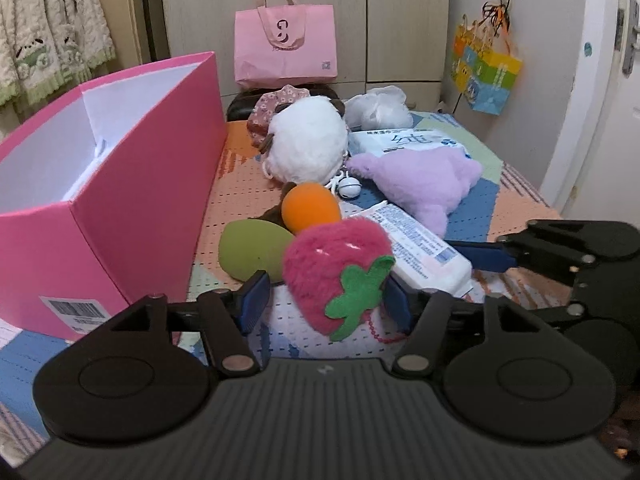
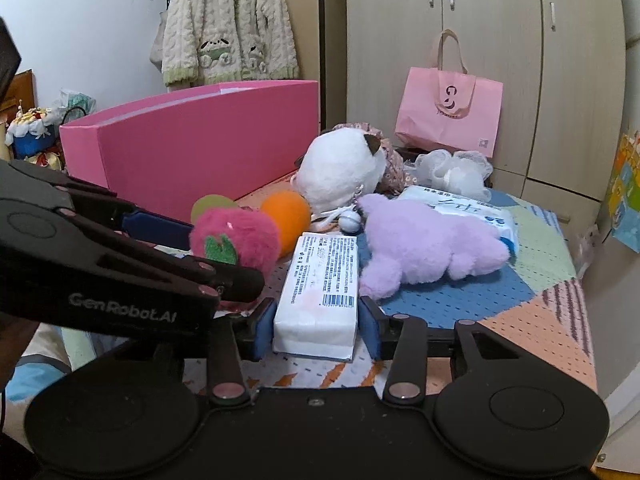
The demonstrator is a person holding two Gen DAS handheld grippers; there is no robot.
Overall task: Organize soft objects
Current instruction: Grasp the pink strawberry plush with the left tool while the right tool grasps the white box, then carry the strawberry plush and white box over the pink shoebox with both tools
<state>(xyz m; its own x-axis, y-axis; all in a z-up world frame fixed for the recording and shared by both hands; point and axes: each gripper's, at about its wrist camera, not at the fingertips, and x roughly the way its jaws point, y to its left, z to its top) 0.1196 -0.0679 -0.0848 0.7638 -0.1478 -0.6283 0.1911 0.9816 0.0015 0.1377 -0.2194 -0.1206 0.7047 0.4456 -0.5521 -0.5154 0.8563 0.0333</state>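
Now: left gripper (image 1: 326, 300) jaws apart, straddling fuzzy pink strawberry plush (image 1: 338, 272), left pad clear. Right gripper (image 2: 317, 330) flanking white wrapped tissue pack (image 2: 320, 292); contact unclear.

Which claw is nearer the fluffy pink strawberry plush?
Left. The left claw straddles the strawberry plush; the right claw sits beside it, around the white tissue pack.
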